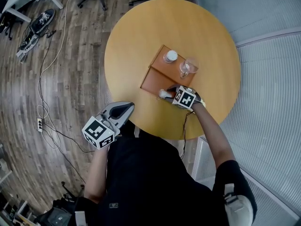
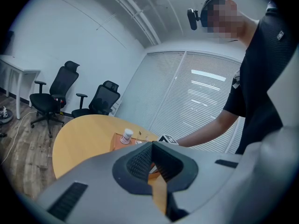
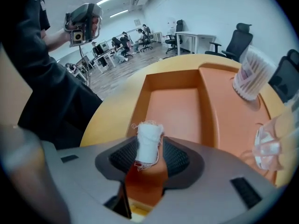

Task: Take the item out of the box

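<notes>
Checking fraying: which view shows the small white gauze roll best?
Right gripper view: the small white gauze roll stands close up between the right gripper's jaws, threads loose. Head view shows a white speck; left gripper view, nothing clear.

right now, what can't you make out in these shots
- Base of the gauze roll: right gripper view, the right gripper hides it with its own body. Whether it stands in the box or on the table cannot be told.
- Clear cup: right gripper view, cut off by the right edge.
- Label on the swab jar: head view, too small to read.
</notes>
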Tool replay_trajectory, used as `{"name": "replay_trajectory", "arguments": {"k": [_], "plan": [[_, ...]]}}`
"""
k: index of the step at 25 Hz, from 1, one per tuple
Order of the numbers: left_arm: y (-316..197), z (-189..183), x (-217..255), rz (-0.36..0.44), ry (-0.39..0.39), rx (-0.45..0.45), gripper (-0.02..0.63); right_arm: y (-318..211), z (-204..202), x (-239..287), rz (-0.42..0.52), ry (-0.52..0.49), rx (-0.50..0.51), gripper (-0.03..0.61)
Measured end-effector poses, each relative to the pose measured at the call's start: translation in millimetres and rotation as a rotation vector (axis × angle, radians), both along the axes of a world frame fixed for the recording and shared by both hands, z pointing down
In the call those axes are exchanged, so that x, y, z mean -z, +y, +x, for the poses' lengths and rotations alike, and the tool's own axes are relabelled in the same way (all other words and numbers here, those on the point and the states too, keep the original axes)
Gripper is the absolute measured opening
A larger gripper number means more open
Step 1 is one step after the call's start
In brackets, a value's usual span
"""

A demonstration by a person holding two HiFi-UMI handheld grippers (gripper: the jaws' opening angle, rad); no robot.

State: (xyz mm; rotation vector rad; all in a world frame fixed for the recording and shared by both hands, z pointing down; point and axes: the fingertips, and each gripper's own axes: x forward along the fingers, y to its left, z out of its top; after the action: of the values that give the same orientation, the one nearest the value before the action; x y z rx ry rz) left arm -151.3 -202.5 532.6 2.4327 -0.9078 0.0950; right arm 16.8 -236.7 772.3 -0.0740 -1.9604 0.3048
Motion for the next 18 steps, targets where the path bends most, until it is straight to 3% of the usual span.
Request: {"name": "replay_trajectory", "arguments": {"k": [8, 11, 13, 18], "plan": [[2, 4, -5, -0.004, -0.001, 0.011, 0.006, -9, -3, -11, -0.001, 0.063, -0.131, 0.187], [2, 8, -6, -0.006, -0.003, 0.005, 0.006, -12, -1, -18, 0.110, 0.170, -0.067, 0.174], [1, 11, -5, -0.007, -0.005, 0.000, 0.006, -16, -3, -23, 0.177, 0.187, -0.050, 0.169], [1, 3, -4, -0.005, -0.010, 0.008, 0.006, -17, -8, -25, 0.182, 0.172, -0.075, 0.170]]}}
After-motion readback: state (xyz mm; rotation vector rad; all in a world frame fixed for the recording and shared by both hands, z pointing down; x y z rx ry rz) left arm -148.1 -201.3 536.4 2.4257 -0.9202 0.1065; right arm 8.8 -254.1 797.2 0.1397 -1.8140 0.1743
